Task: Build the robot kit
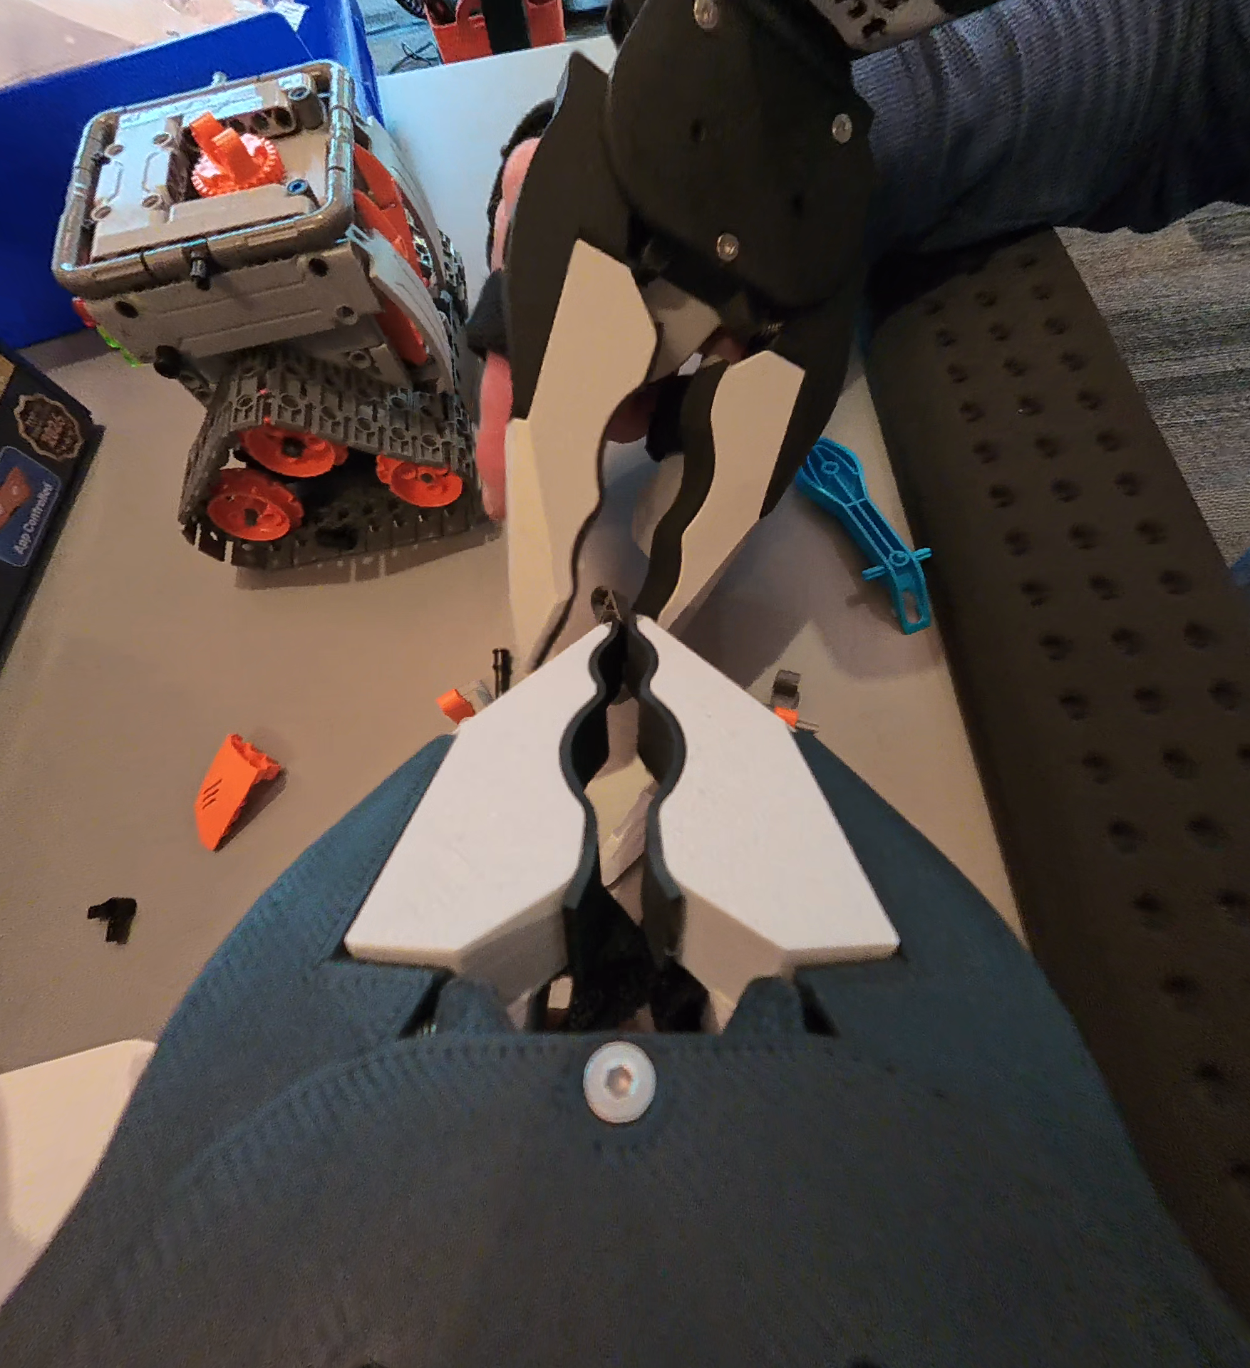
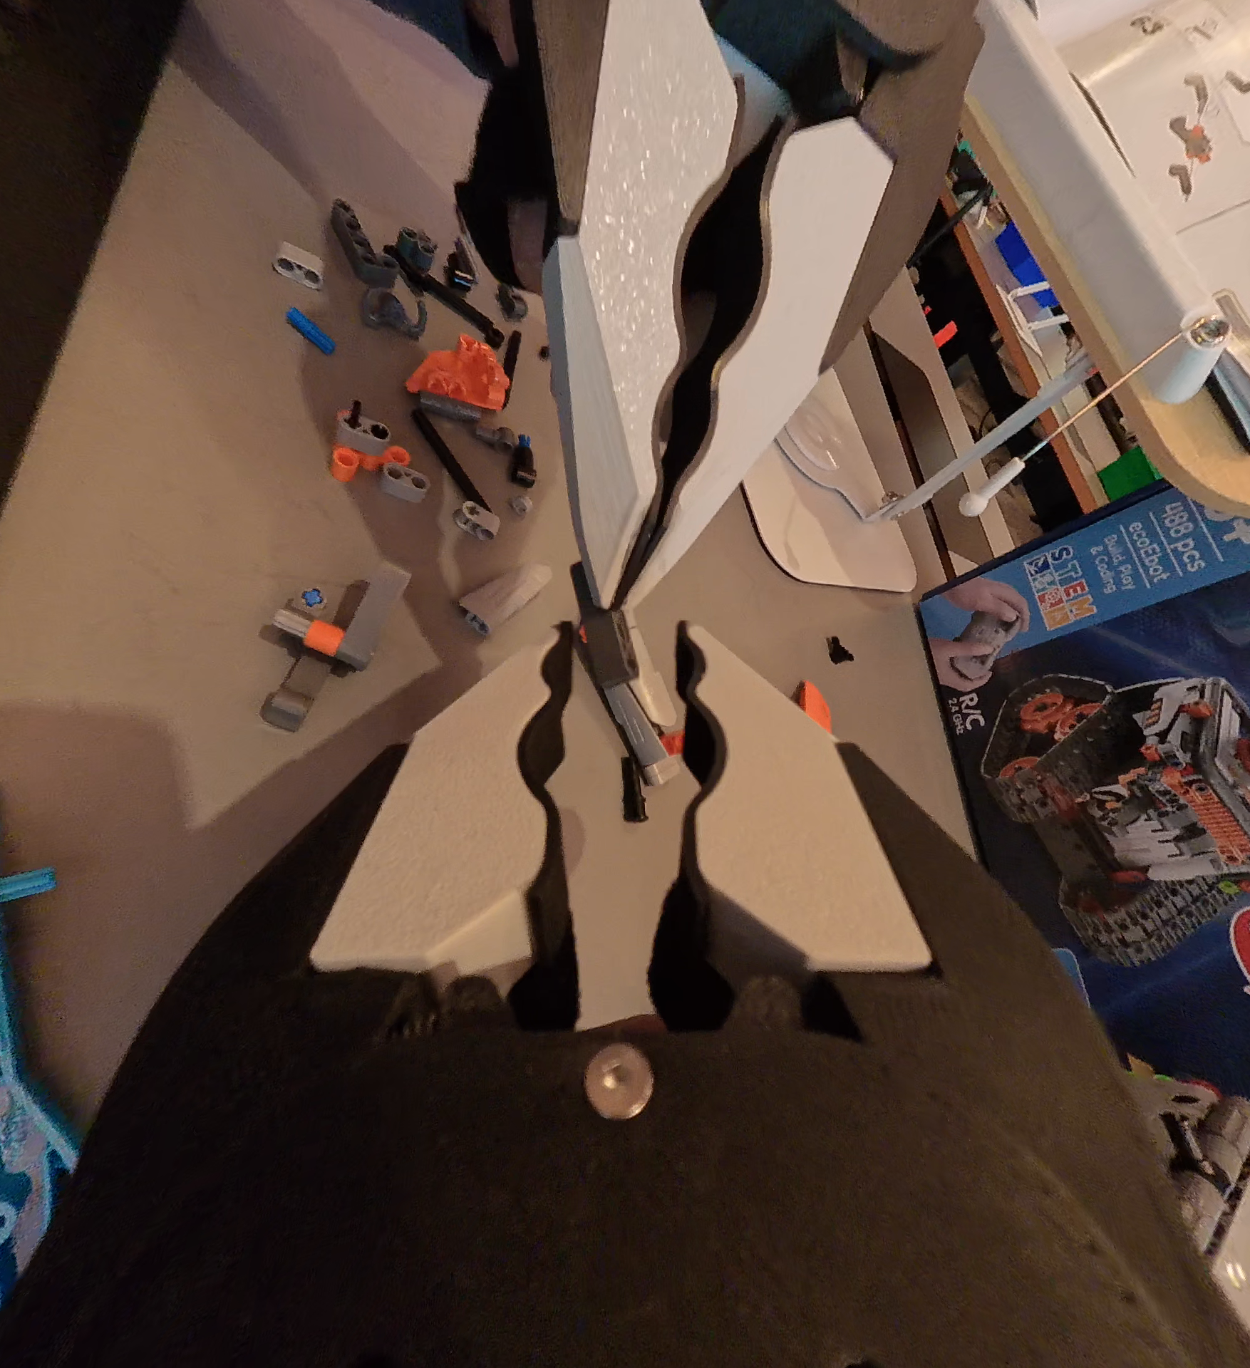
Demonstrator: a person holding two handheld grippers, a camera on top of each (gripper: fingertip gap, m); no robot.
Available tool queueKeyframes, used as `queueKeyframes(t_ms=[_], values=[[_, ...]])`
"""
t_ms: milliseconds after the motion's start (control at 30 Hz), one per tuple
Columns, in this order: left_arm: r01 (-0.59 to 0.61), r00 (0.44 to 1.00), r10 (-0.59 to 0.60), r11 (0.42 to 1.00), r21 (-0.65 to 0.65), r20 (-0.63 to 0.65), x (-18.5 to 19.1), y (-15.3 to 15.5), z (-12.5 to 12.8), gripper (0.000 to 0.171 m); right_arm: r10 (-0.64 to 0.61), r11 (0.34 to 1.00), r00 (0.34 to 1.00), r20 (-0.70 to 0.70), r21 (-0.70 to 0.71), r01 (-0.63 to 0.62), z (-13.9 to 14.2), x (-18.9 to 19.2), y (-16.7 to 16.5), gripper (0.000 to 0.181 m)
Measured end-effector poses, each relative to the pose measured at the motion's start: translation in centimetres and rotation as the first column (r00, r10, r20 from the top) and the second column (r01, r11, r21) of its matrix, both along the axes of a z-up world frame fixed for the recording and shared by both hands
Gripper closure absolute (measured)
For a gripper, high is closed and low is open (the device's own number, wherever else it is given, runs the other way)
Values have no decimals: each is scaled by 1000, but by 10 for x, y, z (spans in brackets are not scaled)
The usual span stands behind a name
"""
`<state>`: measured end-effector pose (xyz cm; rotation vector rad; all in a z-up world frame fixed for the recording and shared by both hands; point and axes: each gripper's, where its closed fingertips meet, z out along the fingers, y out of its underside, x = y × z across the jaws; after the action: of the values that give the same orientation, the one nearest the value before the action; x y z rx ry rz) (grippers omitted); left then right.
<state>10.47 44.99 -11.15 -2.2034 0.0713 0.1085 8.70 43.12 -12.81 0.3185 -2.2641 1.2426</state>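
Tracked toy vehicle [image 1: 289, 326] upper left of frame on bench [image 1: 126, 666]. Left hand-held gripper [image 1: 626, 629] centre, pinched on small grey piece [image 2: 611, 644]. Right hand-held gripper [image 2: 622, 636] spread wide around that piece, gripping nothing. Blue tool [image 1: 866, 533] at right.

Beige tabletop [image 1: 163, 666], dim warm light, hard-edged shadows across it. Black perforated chair back [image 1: 1125, 666] against the table's edge, grey carpet [image 1: 1199, 296] beyond. White lamp base [image 2: 829, 518] on the table's far end, round wood-edged table [image 2: 1199, 474] past it, cluttered shelving [image 2: 992, 296] behind, too dark to resolve
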Motion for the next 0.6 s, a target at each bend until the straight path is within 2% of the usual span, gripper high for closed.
queueKeyframes(t_ms=[33,133,600], values=[[-1,1000,1,1000,-1,1,0,1,-1,171,12,1000,1000,-4,-8,-12,1,2,-1,162],[-1,1000,1,1000,7,10,-1,2,-2,171,24,1000,1000,-12,-4,-24,1,4,-1,168],[-6,999,5,999,40,39,-2,2,2,171,20,1000,999,-39,-14,-21,5,3,0,171]])
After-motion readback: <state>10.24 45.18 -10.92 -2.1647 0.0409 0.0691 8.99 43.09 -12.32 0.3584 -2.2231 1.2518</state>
